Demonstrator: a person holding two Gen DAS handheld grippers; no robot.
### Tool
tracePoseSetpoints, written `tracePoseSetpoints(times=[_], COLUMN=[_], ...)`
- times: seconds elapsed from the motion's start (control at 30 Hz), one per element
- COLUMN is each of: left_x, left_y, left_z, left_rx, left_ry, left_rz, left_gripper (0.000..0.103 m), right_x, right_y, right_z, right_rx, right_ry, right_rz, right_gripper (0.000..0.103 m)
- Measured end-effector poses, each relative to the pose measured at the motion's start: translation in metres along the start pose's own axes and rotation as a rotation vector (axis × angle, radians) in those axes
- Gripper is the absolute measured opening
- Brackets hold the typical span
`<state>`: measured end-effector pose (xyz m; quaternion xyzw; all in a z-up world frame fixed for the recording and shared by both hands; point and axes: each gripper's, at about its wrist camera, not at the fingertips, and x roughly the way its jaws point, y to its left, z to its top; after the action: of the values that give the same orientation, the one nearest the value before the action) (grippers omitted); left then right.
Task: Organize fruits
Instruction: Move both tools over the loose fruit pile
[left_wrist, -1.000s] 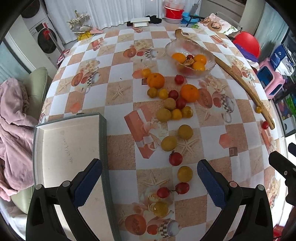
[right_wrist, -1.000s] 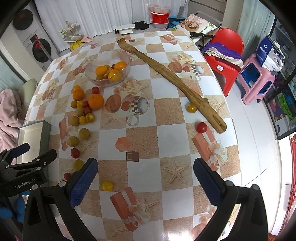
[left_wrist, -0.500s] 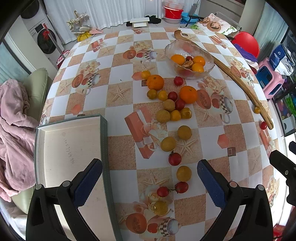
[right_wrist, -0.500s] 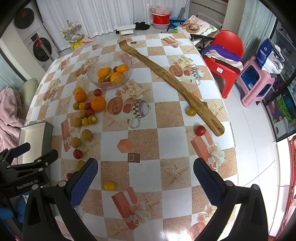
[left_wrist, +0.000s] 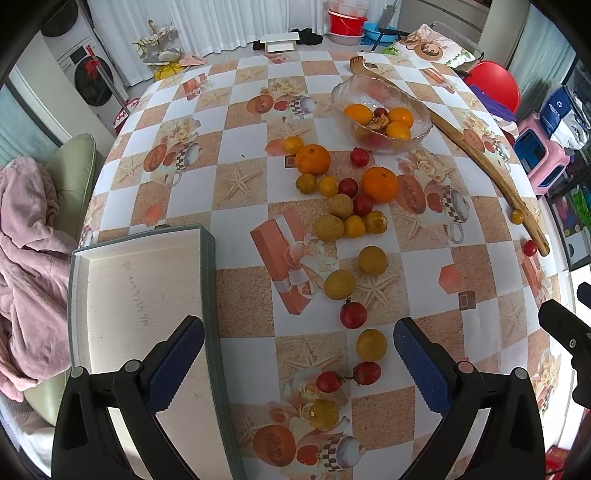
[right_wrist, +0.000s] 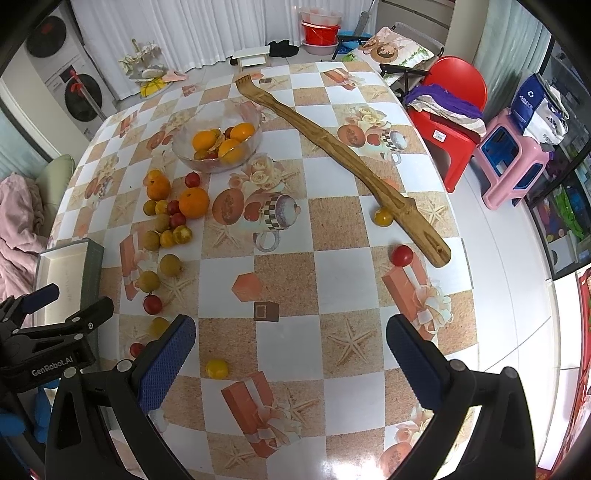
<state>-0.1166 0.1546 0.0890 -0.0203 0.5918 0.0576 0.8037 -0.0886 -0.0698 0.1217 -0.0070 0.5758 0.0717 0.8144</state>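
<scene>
Blue-padded black left gripper (left_wrist: 298, 363) held above near edge of tabletop, jaws wide, nothing between them. Blue-padded black right gripper (right_wrist: 290, 360) likewise spread wide and empty, above near right part of checkered orange-and-white tablecloth (right_wrist: 332, 269).

Step in hand, as judged: start of sorting; no fruit picked up yet, most of it loose on cloth. Next move probably calls for lowering one gripper over a single nearby fruit and closing gently, since small round fruit likely to roll or bruise.

Near edge, left: shallow grey-sided rectangular box with white inside (left_wrist: 122, 295), overhanging left edge of tabletop, holding no fruit. Just right of it, a loose trail running away from near edge: small yellow tomato (left_wrist: 323, 414), two small red cherry tomatoes (left_wrist: 347, 376) side by side, yellow round fruit (left_wrist: 371, 344), red tomato (left_wrist: 353, 314), then two tan round fruits (left_wrist: 356, 271).

Middle of tabletop: tight cluster of small yellow, tan and red fruits (left_wrist: 349, 212), several touching, with two orange mandarins (left_wrist: 347, 171) at its far side.

Near right edge: lone red tomato (right_wrist: 402, 255) and lone yellow tomato (right_wrist: 383, 217), both beside long wooden backscratcher (right_wrist: 343, 153) lying diagonally.

Toward far edge: clear glass scalloped bowl (left_wrist: 347, 94), holding three orange fruits, at least one red one, and what looks like peel.
</scene>
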Motion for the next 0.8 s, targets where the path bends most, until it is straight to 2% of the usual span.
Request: tracePoseSetpoints(times=[0.8], left_x=[0.017], left_y=[0.000], left_z=[-0.004], left_rx=[-0.002], left_ry=[0.030], left_rz=[0.014], left_gripper=[0.103], right_x=[0.017], right_y=[0.000], right_z=[-0.013], right_rx=[0.010], right_ry=[0.031], right_rz=[0.009], right_gripper=[0.103])
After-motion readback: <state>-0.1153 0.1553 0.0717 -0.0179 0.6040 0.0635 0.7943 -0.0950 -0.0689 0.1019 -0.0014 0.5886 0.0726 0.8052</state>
